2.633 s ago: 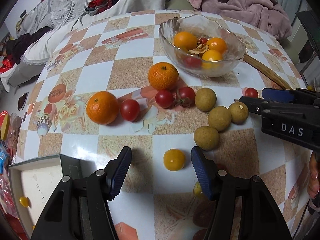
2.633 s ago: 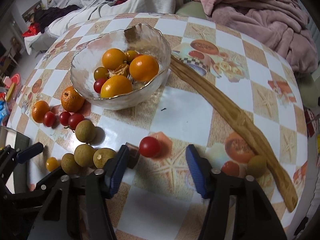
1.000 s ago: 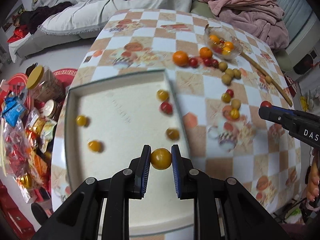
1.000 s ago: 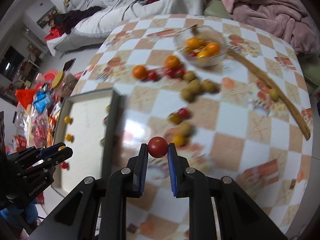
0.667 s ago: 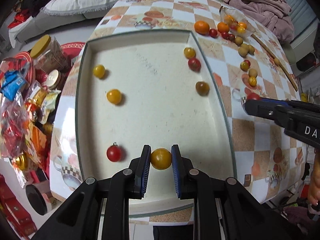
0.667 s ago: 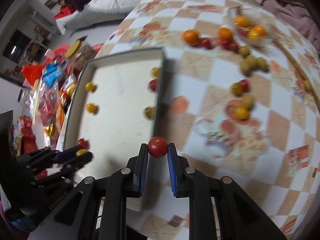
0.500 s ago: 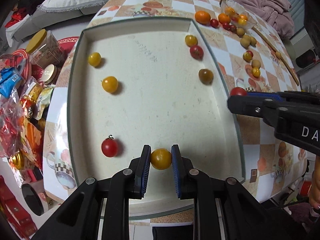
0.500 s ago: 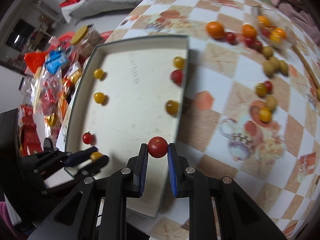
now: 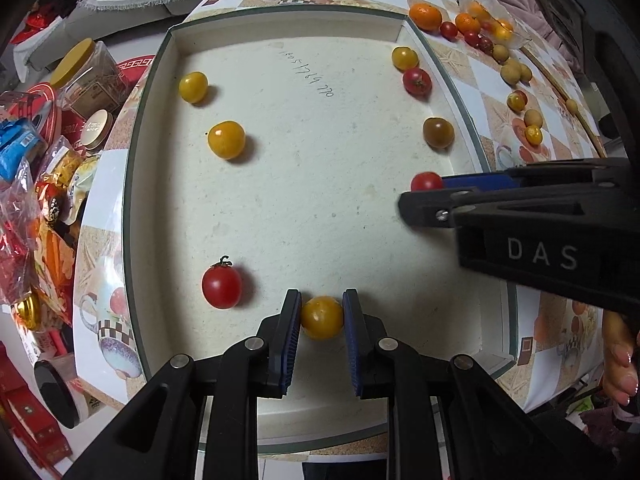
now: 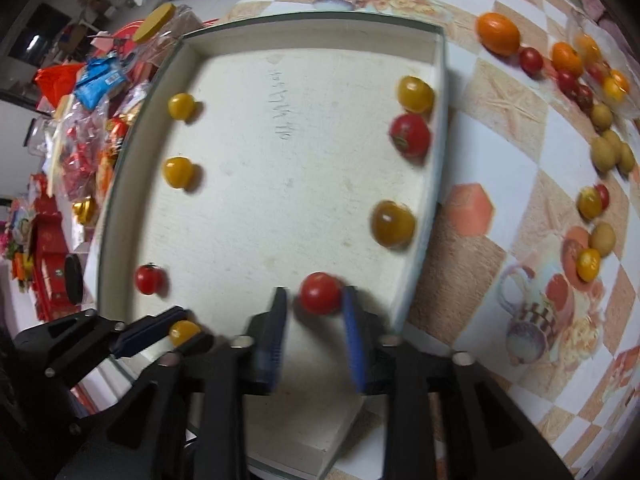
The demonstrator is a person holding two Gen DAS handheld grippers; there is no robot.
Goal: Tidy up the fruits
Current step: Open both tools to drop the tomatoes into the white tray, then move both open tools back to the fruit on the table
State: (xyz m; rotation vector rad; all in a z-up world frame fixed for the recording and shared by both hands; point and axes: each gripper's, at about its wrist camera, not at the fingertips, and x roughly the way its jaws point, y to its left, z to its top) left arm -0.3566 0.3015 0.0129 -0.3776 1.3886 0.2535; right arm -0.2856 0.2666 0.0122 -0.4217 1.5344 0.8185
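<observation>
My left gripper is shut on a yellow cherry tomato low over the near part of the white tray. My right gripper holds a red cherry tomato over the tray's right side; its jaws look blurred and slightly spread around it. The right gripper also shows in the left wrist view with the red tomato. The tray holds several yellow, red and brown tomatoes.
On the checkered table to the right lie oranges, red tomatoes, longans and a glass bowl of fruit. Jars and snack packets crowd the floor left of the tray.
Both grippers have come lower over the tray. The right gripper moved left over the tray's right side, and its jaws now look blurred and a little wider around the red tomato.
</observation>
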